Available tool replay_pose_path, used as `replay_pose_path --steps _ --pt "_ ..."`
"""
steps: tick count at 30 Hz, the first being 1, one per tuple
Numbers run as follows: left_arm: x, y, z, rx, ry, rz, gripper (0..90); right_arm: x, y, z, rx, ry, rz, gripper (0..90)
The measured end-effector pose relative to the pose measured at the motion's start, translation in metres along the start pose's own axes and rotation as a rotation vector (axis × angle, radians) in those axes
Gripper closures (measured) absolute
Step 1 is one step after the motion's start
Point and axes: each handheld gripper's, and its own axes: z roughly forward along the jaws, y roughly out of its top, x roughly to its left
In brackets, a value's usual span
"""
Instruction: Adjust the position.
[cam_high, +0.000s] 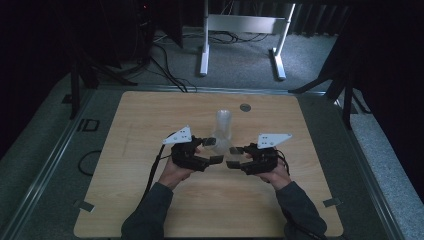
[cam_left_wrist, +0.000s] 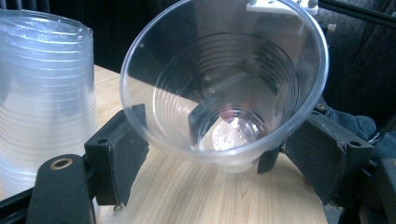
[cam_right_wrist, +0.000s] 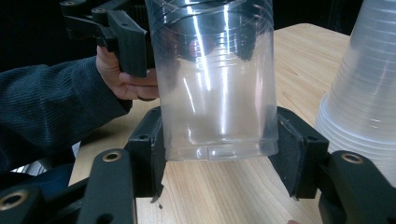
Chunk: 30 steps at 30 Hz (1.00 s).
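A single clear plastic cup (cam_left_wrist: 224, 70) lies sideways between my two grippers, just above the wooden table (cam_high: 150, 125). My left gripper (cam_high: 213, 151) (cam_left_wrist: 223, 126) has its jaws against the cup's sides near the rim, and the mouth faces its camera. My right gripper (cam_high: 233, 156) (cam_right_wrist: 219, 130) is shut on the cup (cam_right_wrist: 217, 93) at its base end. A tall stack of clear cups (cam_high: 223, 124) (cam_left_wrist: 44, 93) (cam_right_wrist: 364, 93) stands upright right behind the grippers, close beside the held cup.
A small round metal disc (cam_high: 245, 107) sits near the table's far edge. A white metal frame (cam_high: 240, 30) and cables lie on the floor beyond. The person's hand (cam_right_wrist: 126, 79) and dark sleeve hold the left gripper.
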Motion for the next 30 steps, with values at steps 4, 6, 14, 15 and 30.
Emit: replay_pose_path --steps 4,6,14,15,30 --pt "-0.0001 0.0005 0.0017 -0.015 -0.002 -0.006 21.4 0.0000 -0.0002 0.0012 -0.004 0.004 0.002 42.3" --pt "0.0001 0.0006 0.0023 -0.023 -0.005 -0.009 21.4 0.0001 -0.0001 0.0011 -0.005 0.004 0.003 42.3" --pt "0.0005 0.0006 0.0039 -0.047 0.001 -0.020 21.5 -0.0006 -0.0028 0.0020 -0.016 0.010 0.014 42.2" --pt "0.0005 0.0006 0.0039 -0.047 0.001 -0.020 21.6 -0.0006 -0.0032 0.0024 -0.014 0.011 0.015 42.2" --pt "-0.0005 0.0006 0.0054 -0.069 0.000 -0.025 23.4 -0.0001 -0.0046 0.0057 -0.005 0.017 0.020 42.1"
